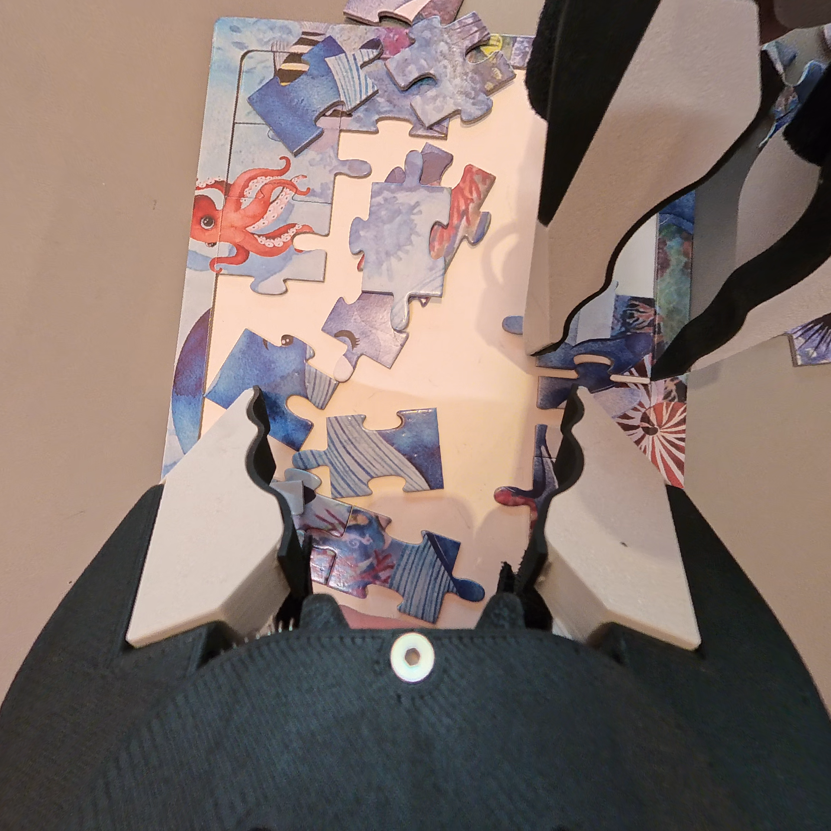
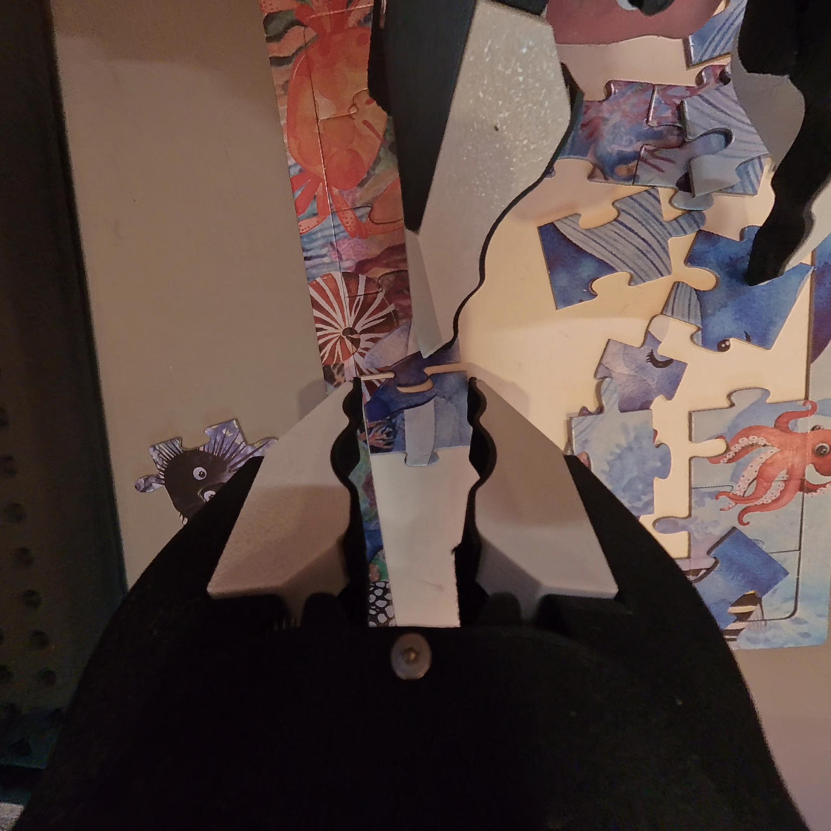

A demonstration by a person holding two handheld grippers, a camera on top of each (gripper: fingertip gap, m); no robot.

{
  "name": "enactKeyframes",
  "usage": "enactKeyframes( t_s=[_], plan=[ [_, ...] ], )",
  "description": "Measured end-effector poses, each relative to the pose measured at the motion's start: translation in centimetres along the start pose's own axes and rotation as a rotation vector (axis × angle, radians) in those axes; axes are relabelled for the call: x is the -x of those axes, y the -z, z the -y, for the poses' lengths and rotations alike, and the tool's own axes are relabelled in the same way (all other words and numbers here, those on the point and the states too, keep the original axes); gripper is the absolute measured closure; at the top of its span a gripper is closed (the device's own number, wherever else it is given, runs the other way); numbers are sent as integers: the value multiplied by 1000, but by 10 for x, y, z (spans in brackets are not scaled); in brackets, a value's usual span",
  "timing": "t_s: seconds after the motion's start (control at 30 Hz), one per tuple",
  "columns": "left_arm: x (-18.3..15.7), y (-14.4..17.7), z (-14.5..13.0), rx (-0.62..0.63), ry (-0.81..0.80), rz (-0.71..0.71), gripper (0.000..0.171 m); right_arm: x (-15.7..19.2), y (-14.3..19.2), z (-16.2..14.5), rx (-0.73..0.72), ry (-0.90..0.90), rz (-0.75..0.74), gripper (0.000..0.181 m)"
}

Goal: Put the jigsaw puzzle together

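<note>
The puzzle tray (image 1: 494,404) lies on a beige table, with its cream base partly bare. Fitted octopus pieces (image 1: 252,216) line one side and fitted shell pieces (image 1: 652,422) the other. My right gripper (image 2: 414,382) is shut on a blue puzzle piece (image 2: 418,418), with a finger against each side. The piece lies flat at the shell border, a thin gap from its neighbour. My left gripper (image 1: 416,395) is open and empty, low over the tray opposite the right gripper (image 1: 598,362). Loose whale pieces (image 1: 382,454) lie between its fingers.
Several loose pieces are piled at the tray's far end (image 1: 440,76) and near my left gripper's base (image 1: 395,566). A dark sea-urchin piece (image 2: 193,472) lies off the tray on the table. A dark perforated panel (image 2: 27,449) borders the table.
</note>
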State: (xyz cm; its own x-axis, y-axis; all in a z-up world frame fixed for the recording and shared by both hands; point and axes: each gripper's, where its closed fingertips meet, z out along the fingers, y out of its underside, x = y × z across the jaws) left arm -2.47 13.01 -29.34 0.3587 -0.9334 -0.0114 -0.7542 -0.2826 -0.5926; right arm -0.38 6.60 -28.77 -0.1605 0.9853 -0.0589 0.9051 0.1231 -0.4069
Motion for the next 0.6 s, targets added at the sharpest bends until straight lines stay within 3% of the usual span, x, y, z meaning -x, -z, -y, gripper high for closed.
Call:
enactKeyframes(
  t_s=[0.03,0.6],
  plan=[
    [0,0,0,0,0,0,45,0,0,0,-1,1,-2,136],
    [0,0,0,-3,1,0,45,3,2,2,-4,31,-27,127]
  ],
)
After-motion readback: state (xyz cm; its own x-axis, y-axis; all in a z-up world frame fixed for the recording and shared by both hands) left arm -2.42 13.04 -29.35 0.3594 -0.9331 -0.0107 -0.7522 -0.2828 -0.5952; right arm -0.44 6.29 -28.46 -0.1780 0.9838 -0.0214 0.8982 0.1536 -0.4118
